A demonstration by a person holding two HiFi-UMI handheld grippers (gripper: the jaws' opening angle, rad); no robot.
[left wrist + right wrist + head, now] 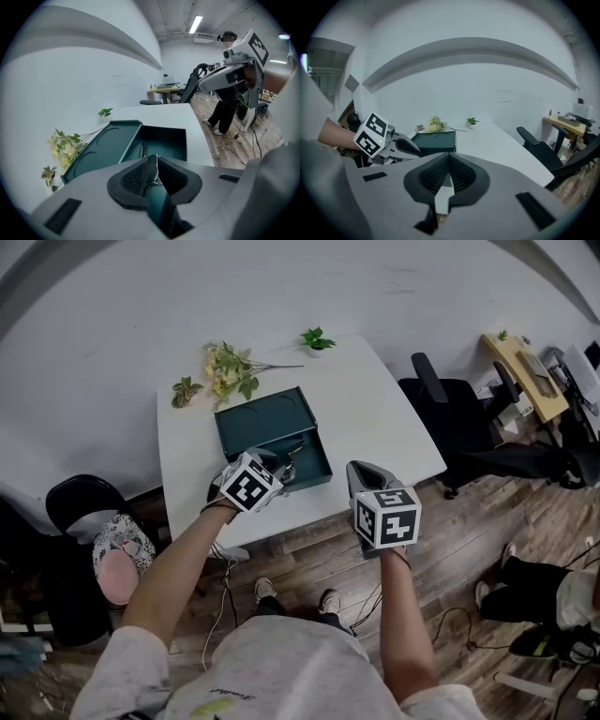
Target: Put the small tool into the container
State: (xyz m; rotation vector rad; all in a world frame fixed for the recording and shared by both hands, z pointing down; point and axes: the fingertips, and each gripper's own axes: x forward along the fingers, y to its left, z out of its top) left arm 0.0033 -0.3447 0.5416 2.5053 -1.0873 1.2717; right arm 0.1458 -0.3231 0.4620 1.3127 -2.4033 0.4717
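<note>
Nearest the camera, the person's right hand holds the right gripper [359, 471] off the near edge of the white rectangular table [375, 418]. In the right gripper view its black ribbed pads [461, 174] meet at the tips with nothing between them, and only table surface shows through the gap below. In the head view the marker cube covers most of this gripper's body. The left gripper [284, 468] is positioned just over the near end of the dark green rectangular plastic container [317, 470]. Its jaws are closed on the small silver metal tool [154, 175]. Only a sliver of the tool shows between the pads, and a thin metal end [143, 150] projects beyond them above the container cavity. The tool type cannot be determined, nor whether its tip touches the container floor. The gripper body hides the container's near left corner in the head view. The container's moulded lid [261, 423] lies open flat on the table, on the side toward the wall. Beyond the lid lie a yellow-green artificial flower spray [228, 371] and a small separate leaf sprig [185, 390]. A small green potted plant [317, 339] stands at the far table edge against the white wall [112, 315]. To the right, a black office chair [450, 409] stands on the wooden floor [469, 549], well apart from the container.
</note>
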